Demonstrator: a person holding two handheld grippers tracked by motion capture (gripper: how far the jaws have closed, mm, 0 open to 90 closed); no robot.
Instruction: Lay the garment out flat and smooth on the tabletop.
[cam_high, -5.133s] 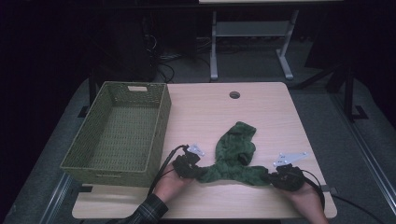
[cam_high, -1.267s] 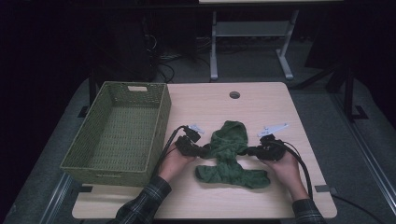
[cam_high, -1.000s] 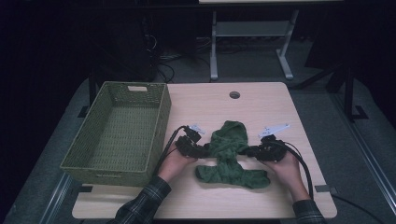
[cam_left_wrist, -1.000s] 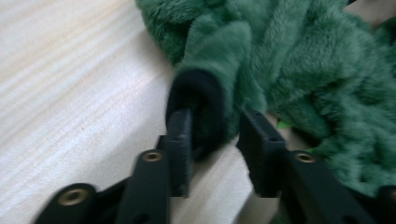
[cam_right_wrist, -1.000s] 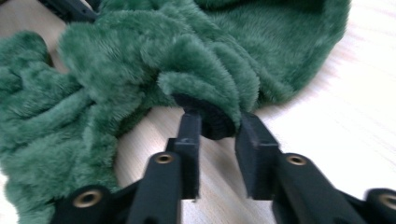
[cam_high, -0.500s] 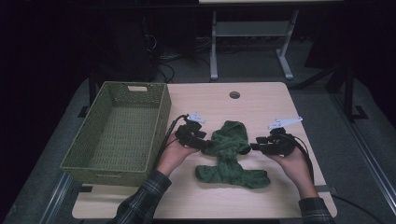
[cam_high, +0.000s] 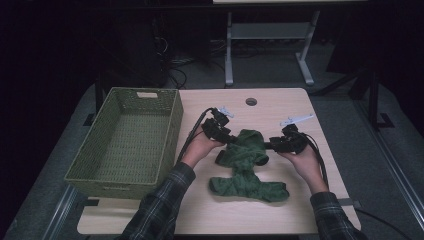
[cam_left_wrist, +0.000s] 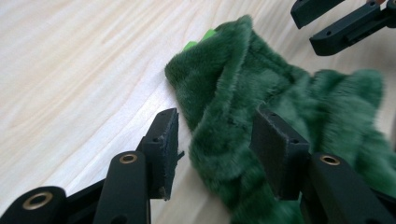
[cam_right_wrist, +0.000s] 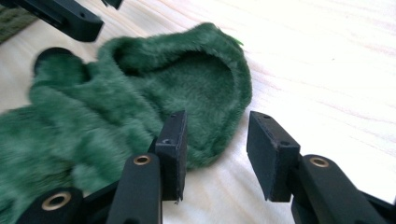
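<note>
A dark green fleece garment (cam_high: 246, 150) lies crumpled on the middle of the wooden table (cam_high: 325, 125), its lower part spread toward the near edge. My left gripper (cam_high: 222, 134) sits at the garment's upper left, open. In the left gripper view a thick fold of the fleece (cam_left_wrist: 233, 70) lies between the spread jaws of that gripper (cam_left_wrist: 217, 126). My right gripper (cam_high: 277, 145) is at the garment's upper right, also open. In the right gripper view the rim of the fleece (cam_right_wrist: 187, 79) reaches between the parted jaws of that gripper (cam_right_wrist: 217, 121).
An empty green woven basket (cam_high: 172, 127) stands on the table's left side, close to my left hand. A round cable hole (cam_high: 251, 101) sits near the far edge. A metal stand (cam_high: 265, 35) is on the floor beyond the table.
Five seconds ago both grippers were at the garment's near corners; they have moved up the table to its upper part. In the last half second they have closed in on its sides.
</note>
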